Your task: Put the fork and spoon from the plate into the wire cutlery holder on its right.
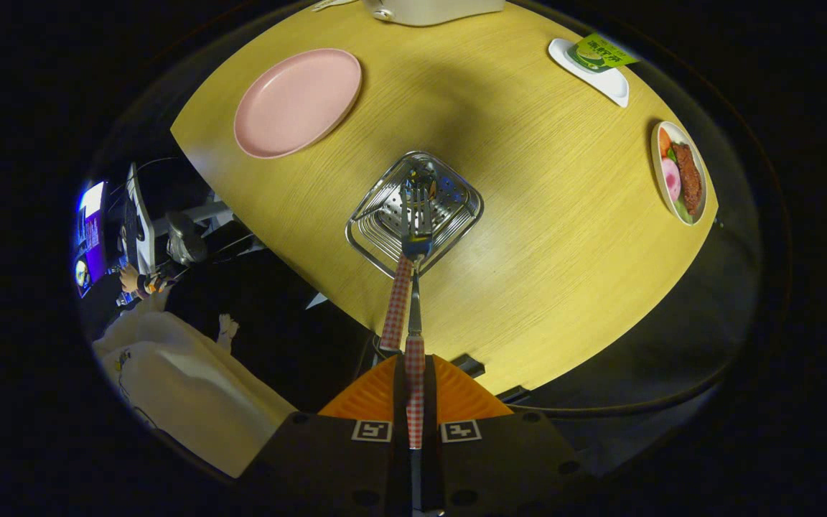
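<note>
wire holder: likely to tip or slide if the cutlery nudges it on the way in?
Probably light: the holder is open wire and perforated sheet, so a side push could slide it on the smooth table. Tipping looks less likely, since it sits low and wide. The tongs are shut on a checked handle, the utensil's head over the holder.

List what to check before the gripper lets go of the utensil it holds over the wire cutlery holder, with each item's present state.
1. Grip: gripper shut on the red-checked-handled fork: ok.
2. Fork head over the square wire cutlery holder on the wooden table: ok.
3. Second red-checked-handled utensil already leaning in the holder: ok; whether it is the spoon: cannot tell.
4. Round pink plate holds no cutlery: ok.
5. Fork tip touching the holder's bottom: cannot tell.
</note>
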`<state>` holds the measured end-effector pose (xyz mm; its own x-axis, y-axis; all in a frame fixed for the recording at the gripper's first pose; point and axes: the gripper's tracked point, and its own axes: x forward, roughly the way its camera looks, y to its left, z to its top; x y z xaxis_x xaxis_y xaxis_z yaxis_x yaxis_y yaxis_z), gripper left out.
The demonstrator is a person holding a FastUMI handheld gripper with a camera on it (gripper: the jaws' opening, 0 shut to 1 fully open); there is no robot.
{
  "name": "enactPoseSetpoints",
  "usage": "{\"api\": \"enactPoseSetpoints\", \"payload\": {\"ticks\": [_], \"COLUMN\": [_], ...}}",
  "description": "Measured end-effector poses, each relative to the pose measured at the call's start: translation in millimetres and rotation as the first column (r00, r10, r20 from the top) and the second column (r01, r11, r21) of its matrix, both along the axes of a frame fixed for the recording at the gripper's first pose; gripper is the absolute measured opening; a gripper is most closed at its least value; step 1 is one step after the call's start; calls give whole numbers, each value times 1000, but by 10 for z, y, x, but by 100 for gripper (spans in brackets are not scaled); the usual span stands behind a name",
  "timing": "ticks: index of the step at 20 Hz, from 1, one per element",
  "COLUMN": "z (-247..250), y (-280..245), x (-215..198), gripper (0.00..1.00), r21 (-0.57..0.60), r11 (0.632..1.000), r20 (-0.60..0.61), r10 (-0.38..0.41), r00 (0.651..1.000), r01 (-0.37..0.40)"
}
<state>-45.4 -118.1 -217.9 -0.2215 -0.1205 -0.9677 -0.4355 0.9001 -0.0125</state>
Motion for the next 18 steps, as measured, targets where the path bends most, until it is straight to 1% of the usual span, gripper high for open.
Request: {"api": "enactPoseSetpoints", "payload": {"ticks": [2,7,9,11,12,13,14,15,16,18], "z": [-82,-208,-247,-230,-229,-215,-188,-161,-115,-28], "y": [-23,20,93,150,175,180,177,230,269,312], "x": [63,199,266,318,332,343,362,357,365,397], "gripper": [10,12,15,21,29,30,36,40,61,81], "r21": [-13,-10,5,22,33,44,59,81,104,155], "r11": [1000,1000,999,998,997,997,996,994,991,982], "r20": [-34,-76,-81,-76,-66,-55,-38,-19,4,64], "r10": [3,-26,-46,-61,-65,-61,-59,-71,-87,-117], "r00": [999,997,996,995,996,997,998,997,996,991], "r01": [-3,26,47,63,67,64,61,72,86,106]}}
